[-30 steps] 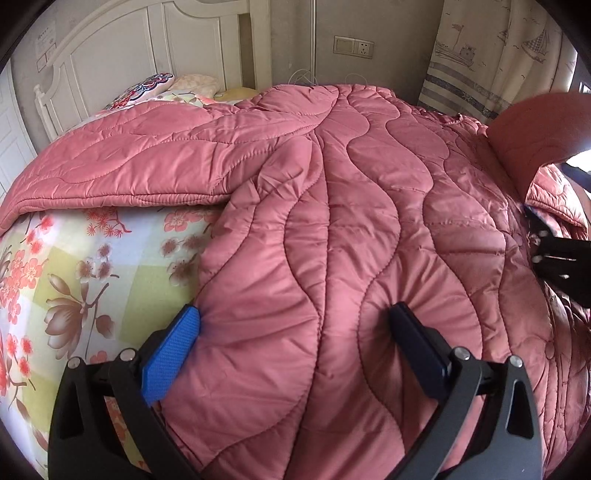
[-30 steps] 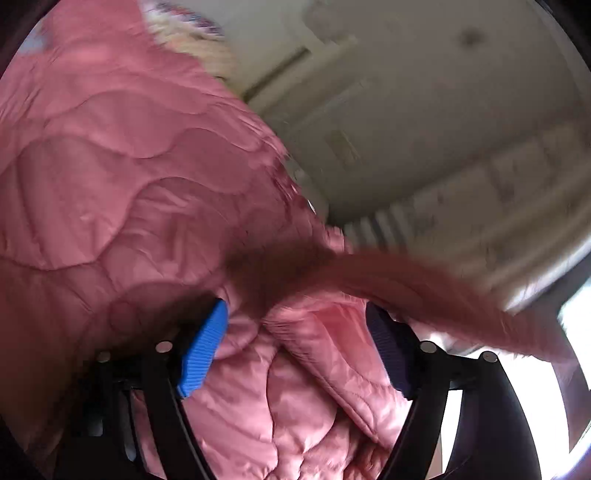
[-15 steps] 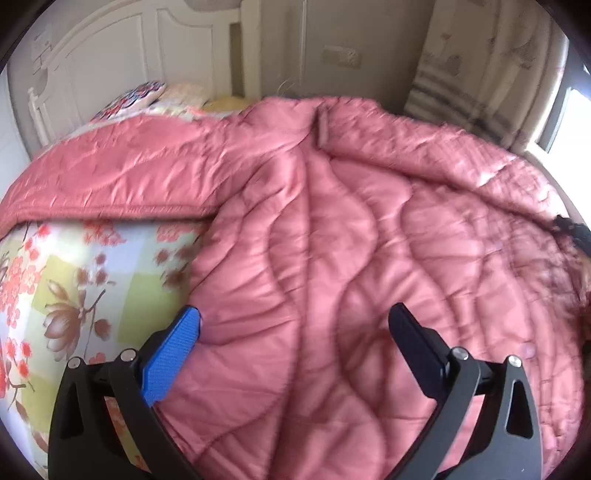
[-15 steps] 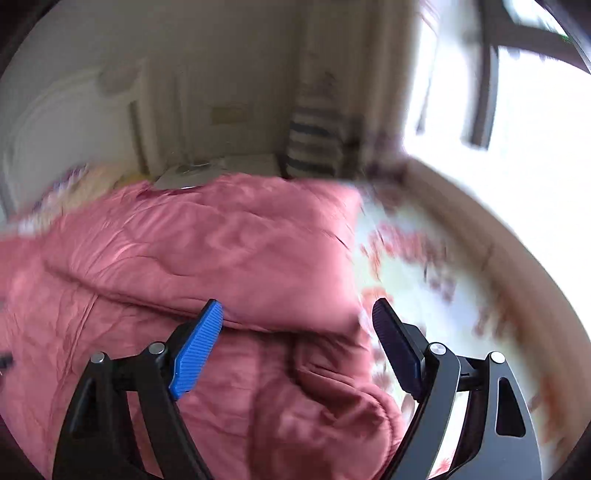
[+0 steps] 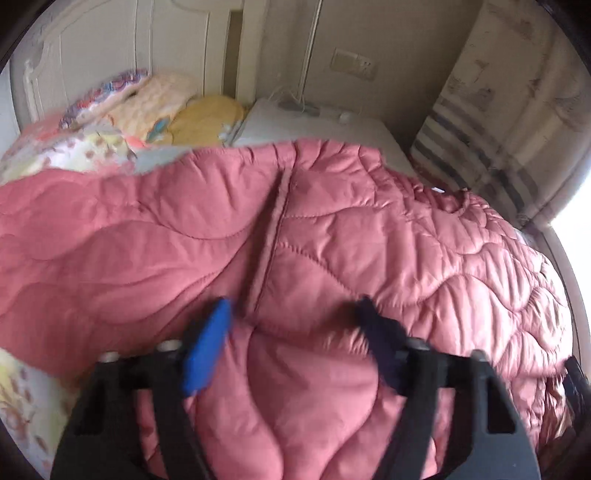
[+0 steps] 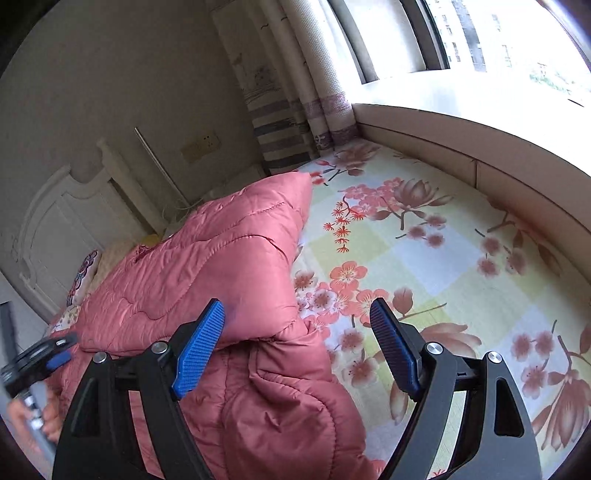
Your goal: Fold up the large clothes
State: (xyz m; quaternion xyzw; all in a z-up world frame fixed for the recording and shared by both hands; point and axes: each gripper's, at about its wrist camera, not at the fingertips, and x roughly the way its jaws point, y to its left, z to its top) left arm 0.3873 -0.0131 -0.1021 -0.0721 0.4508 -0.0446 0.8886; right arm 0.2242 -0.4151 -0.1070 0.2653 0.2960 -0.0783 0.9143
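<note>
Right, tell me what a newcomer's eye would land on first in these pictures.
The pink quilted coat dominates, spread in puffy folds across the bed and filling the left wrist view. In the right wrist view the floral bedsheet lies bare beside it, under a bright window. Both the left gripper and right gripper hang open over the coat.

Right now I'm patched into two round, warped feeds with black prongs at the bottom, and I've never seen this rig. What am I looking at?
Each feed is a fisheye camera on hand-held tongs, looking forward between two blue-padded fingers. No robot arm: a person holds one in each hand.

Left view: the left tongs open over a pink quilted padded coat, pads against the fabric, not clamped. The picture is blurred.

Right view: the right tongs open, empty, above the coat's folded edge. The coat lies on a floral bed sheet. At the far left edge you see the other tongs.
</note>
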